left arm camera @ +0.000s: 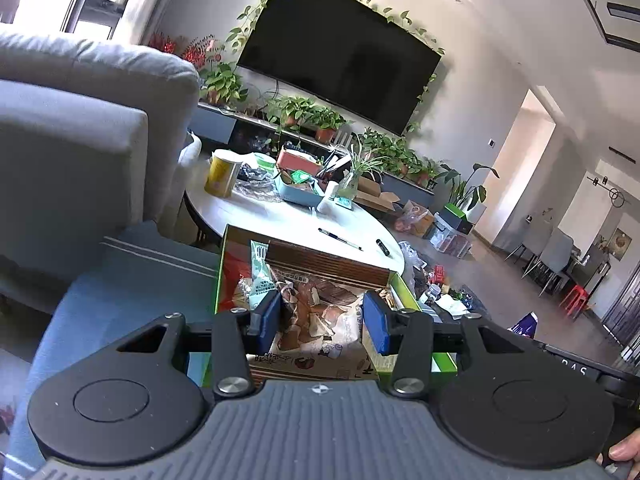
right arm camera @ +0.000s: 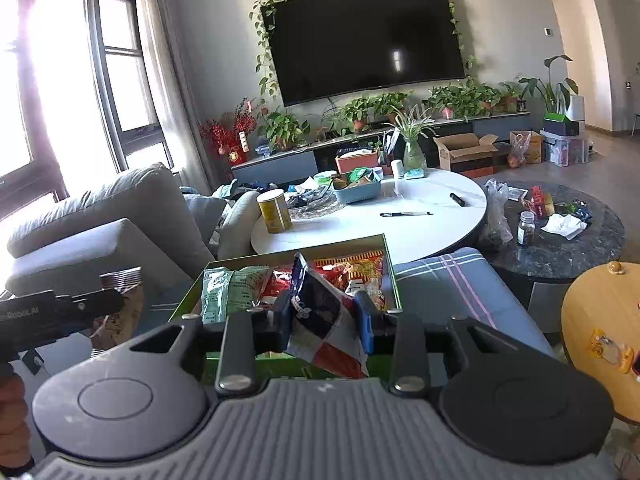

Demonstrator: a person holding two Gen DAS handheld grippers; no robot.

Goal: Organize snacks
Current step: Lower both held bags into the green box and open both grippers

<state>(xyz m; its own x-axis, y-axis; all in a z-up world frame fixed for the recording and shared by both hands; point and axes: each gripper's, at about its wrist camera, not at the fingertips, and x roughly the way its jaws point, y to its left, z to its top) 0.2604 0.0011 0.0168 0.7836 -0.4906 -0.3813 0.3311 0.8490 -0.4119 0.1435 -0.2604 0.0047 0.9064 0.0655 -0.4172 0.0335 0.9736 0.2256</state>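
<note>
- Nearest the left wrist camera, the left gripper (left arm camera: 322, 320) is seen with its blue pads (left arm camera: 269, 320) clenched on a brown-and-cream snack packet (left arm camera: 316, 312), which is held over the near end of the green box (left arm camera: 219, 276).
- Nearest the right wrist camera, the right gripper (right arm camera: 323, 316) is seen grasping a dark blue, white and red snack bag (right arm camera: 324, 320), its blue fingers (right arm camera: 365, 322) pressed against the bag's two sides; the bag is tilted and is held above the near edge of the same box (right arm camera: 394, 276).
- Inside the box, a pale green packet (right arm camera: 226, 290) is shown at the left and red-and-yellow packets (right arm camera: 360, 268) at the far right.
- The box is set on a blue-grey striped cushion (right arm camera: 452, 280), just near of the white round table (right arm camera: 420, 236).
- On the white table, a yellow can (right arm camera: 274, 211) is placed at the left, a light blue basket (right arm camera: 358, 193) of small items at the far side, and a pen (right arm camera: 405, 214) and a black marker (right arm camera: 457, 199) toward the right.
- A dark round table (right arm camera: 560, 252) with a jar (right arm camera: 525, 227) and loose wrappers is seen to the right, touching or just beside the white one.
- A grey sofa (right arm camera: 120, 216) is shown at the left, and a wall-mounted television (right arm camera: 368, 40) framed by trailing vines at the far wall.
- In the right wrist view, the left gripper's body (right arm camera: 52, 316) is visible at the left edge, with the brown packet's striped edge (right arm camera: 122, 280) showing behind it.
</note>
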